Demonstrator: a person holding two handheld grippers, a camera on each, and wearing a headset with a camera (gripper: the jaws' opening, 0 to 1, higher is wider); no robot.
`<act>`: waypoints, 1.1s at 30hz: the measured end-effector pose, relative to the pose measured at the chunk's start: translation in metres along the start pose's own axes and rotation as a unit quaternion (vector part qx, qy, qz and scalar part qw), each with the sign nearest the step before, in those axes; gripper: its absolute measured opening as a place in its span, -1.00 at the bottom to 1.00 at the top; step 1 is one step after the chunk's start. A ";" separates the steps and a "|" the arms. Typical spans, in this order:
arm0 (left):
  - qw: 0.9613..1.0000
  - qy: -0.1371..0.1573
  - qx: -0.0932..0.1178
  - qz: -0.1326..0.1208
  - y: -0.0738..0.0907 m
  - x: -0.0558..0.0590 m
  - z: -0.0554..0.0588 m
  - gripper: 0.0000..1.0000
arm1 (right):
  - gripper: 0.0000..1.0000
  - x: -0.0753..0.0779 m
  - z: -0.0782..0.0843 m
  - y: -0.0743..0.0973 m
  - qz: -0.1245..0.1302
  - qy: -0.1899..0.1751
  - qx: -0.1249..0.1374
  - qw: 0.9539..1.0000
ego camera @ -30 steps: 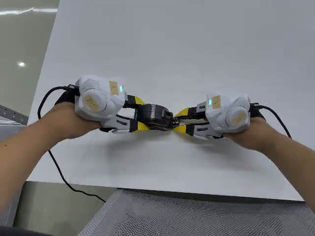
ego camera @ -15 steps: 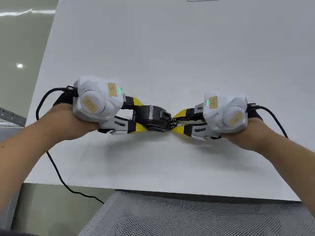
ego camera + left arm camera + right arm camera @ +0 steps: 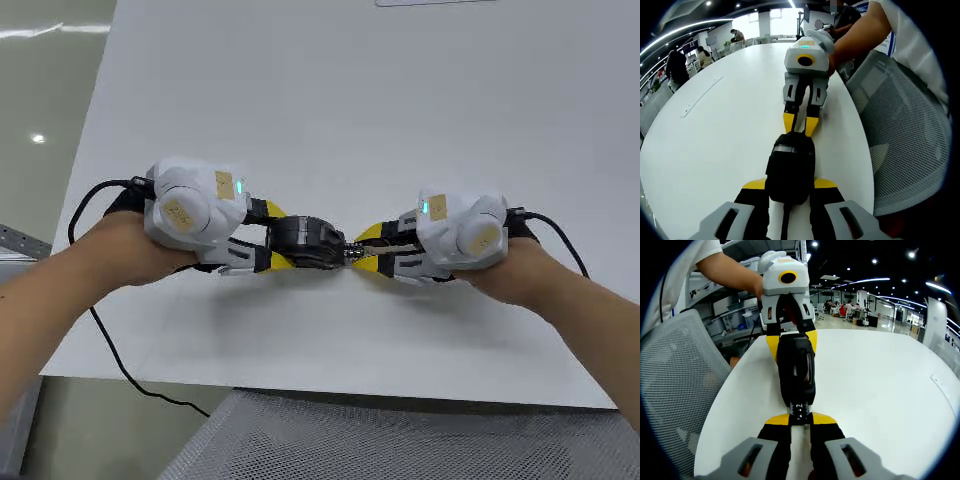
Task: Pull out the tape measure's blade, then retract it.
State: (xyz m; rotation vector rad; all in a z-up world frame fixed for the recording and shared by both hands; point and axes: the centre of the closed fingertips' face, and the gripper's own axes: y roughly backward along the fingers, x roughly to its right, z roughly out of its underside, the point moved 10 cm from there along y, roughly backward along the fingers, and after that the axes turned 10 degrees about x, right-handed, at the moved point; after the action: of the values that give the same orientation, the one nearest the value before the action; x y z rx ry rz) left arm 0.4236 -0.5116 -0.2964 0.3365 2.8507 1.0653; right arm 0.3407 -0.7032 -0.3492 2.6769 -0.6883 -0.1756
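Two grippers meet nose to nose over the white table (image 3: 420,110). In the head view we see the left gripper (image 3: 277,238) clamped on the black tape measure (image 3: 308,242), whose case sits between its yellow fingertips. The right gripper (image 3: 363,249) is just ahead of the case's mouth. The right gripper view adds what the head view leaves too small. Its jaws are pinched together on the blade tip (image 3: 799,412), right at the mouth, with hardly any blade showing. The left gripper view shows the case's rear wedged between its own jaws, and a pale strip (image 3: 702,95) lying on the table well off to one side of that gripper. The case's underside is hidden from us, and any markings on the blade are too small to read.
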 end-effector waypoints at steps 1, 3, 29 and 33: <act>1.000 0.001 -0.001 0.000 0.000 0.000 0.000 -0.44 | -0.77 0.000 0.001 0.001 0.000 -0.003 0.000 1.000; 1.000 -0.002 -0.002 -0.001 0.001 0.001 0.000 -0.44 | -0.77 -0.001 -0.001 0.003 -0.002 0.004 -0.003 1.000; 1.000 0.000 -0.005 -0.001 0.000 0.001 -0.001 -0.44 | -0.78 -0.002 0.003 0.047 0.009 0.020 -0.033 0.999; 1.000 -0.002 -0.005 -0.001 0.000 0.001 -0.002 -0.44 | -0.78 -0.002 0.008 0.058 0.015 0.019 -0.037 0.999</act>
State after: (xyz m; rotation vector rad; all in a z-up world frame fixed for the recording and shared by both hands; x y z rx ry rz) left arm 0.4220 -0.5126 -0.2952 0.3352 2.8396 1.0780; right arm 0.3119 -0.7522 -0.3345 2.5913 -0.6954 -0.1401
